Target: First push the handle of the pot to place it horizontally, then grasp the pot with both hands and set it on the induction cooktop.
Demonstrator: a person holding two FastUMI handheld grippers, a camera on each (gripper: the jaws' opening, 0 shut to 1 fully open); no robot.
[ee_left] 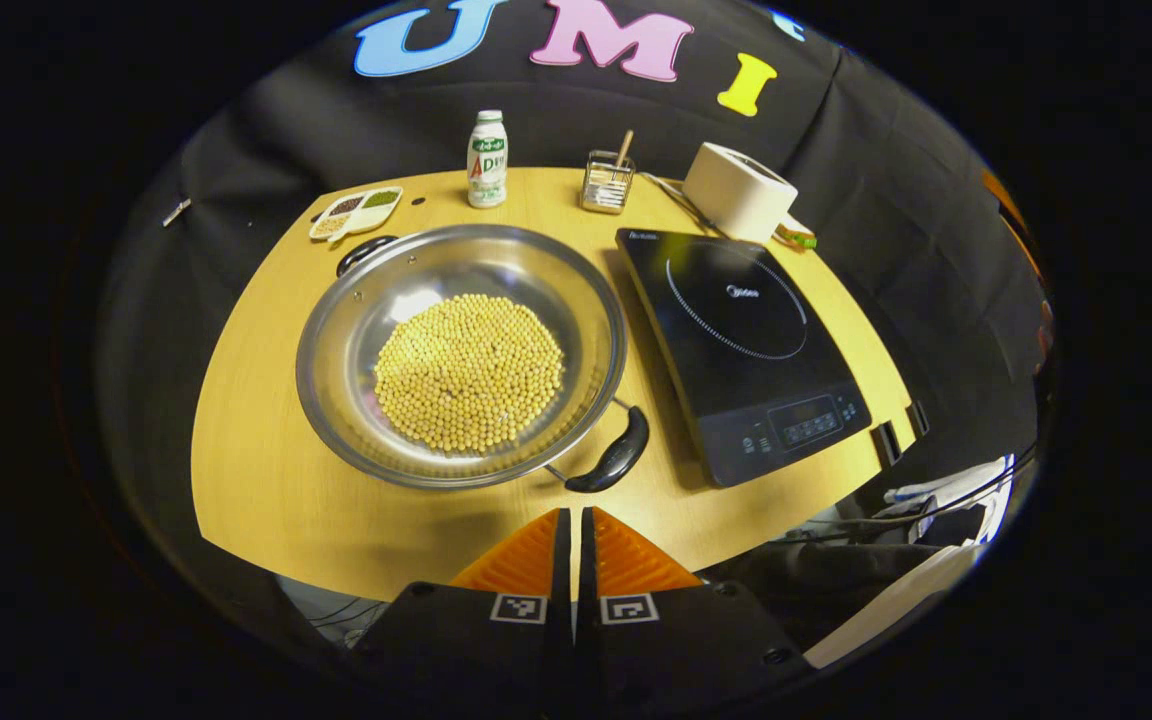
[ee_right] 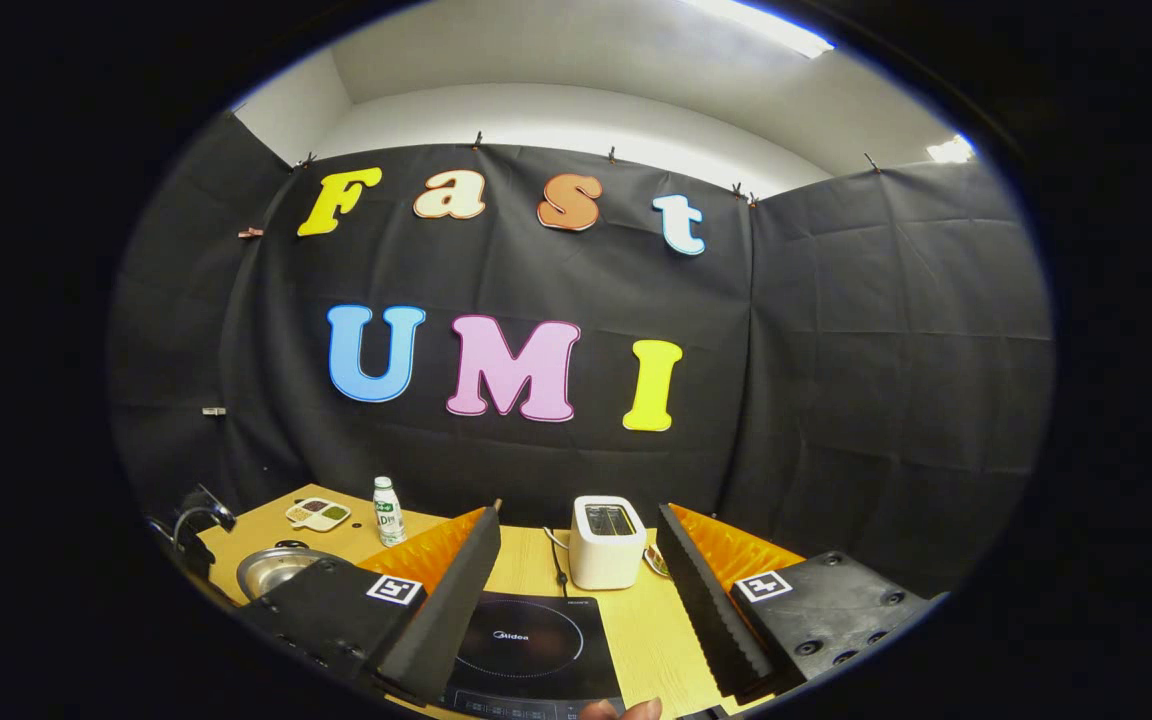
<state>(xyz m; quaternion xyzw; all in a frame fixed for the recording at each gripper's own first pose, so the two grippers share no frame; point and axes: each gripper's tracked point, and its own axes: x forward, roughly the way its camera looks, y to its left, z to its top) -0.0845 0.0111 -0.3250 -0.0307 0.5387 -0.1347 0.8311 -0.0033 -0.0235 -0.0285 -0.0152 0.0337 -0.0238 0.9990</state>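
Observation:
A wide steel pot full of yellow beans sits on the wooden table, left of the black induction cooktop. Its near black handle points toward the front right; the far handle points to the back left. My left gripper is shut with nothing in it, hovering just in front of the near handle. My right gripper stands open above the cooktop, and the pot's rim shows at its lower left.
At the table's back stand a white bottle, a divided snack dish, a small wire holder and a white toaster with its cord. The toaster lies straight ahead of the right gripper. Cables and cloth hang past the front right edge.

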